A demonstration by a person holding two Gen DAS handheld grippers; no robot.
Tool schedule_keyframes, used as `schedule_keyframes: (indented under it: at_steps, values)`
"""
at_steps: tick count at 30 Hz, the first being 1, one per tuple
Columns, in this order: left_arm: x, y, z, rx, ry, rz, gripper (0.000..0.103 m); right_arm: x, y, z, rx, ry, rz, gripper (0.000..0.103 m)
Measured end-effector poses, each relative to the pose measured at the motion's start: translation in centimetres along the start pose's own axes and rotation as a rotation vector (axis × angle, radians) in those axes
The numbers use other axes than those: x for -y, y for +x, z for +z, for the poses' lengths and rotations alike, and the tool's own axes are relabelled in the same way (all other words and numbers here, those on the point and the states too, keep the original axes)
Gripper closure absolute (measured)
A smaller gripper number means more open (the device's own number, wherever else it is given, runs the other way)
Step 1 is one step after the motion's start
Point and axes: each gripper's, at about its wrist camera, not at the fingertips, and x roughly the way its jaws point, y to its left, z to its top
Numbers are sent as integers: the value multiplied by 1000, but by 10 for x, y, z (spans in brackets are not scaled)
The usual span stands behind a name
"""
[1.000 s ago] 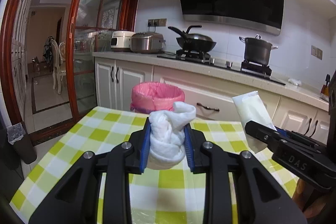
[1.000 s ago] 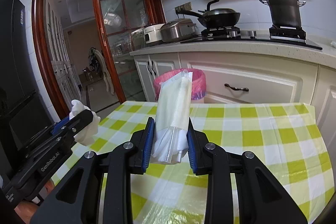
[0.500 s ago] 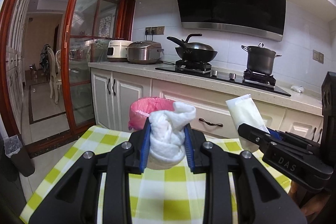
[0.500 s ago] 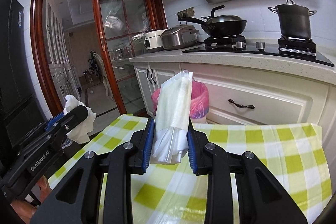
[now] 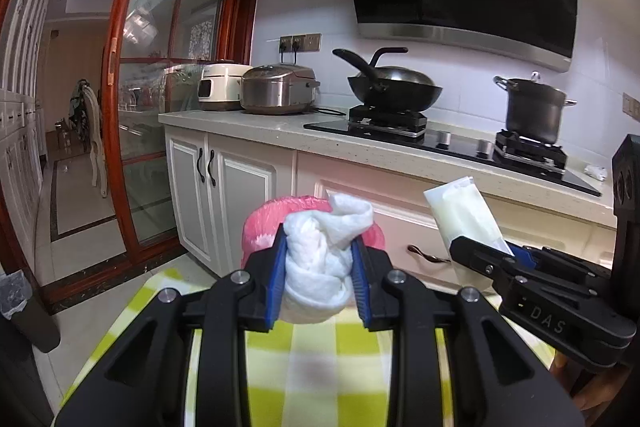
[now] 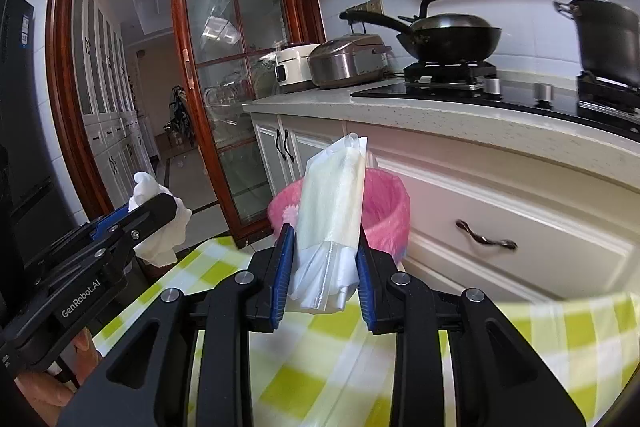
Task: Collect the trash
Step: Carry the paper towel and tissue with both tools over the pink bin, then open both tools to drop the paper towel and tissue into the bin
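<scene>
The left hand-held gripper [image 5: 320,283] is pinching a crumpled white tissue [image 5: 320,267] and the right hand-held gripper [image 6: 322,279] is pinching a clear plastic bag [image 6: 332,215] — both hovering over the checkered bench [image 6: 560,343], just before the pink-lined bin [image 6: 388,207].

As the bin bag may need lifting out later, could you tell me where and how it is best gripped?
Take the pink bag at its rim, where the film folds out over the bin's edge into a thin lip. Come from above with the tongs straddling the near rim, which faces the table. Both tongs are full now, so drop the trash first.
</scene>
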Motion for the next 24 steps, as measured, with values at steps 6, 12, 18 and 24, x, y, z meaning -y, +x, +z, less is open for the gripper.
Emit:
schedule_keyframes:
  at_steps: [6,12,18,24]
  values:
    - [-9,78,18,-8,5,-34,74,26,69,27,-22,-18,31,74]
    - [-27,154,33,-27,-23,-66,73,53,138,46,-52,-4,77,74]
    - [-39,215,28,-67,-13,-43,72,63,193,53,-74,-20,88,72]
    - [-64,247,16,-85,-80,-12,40,68,231,46,-116,-65,86,60]
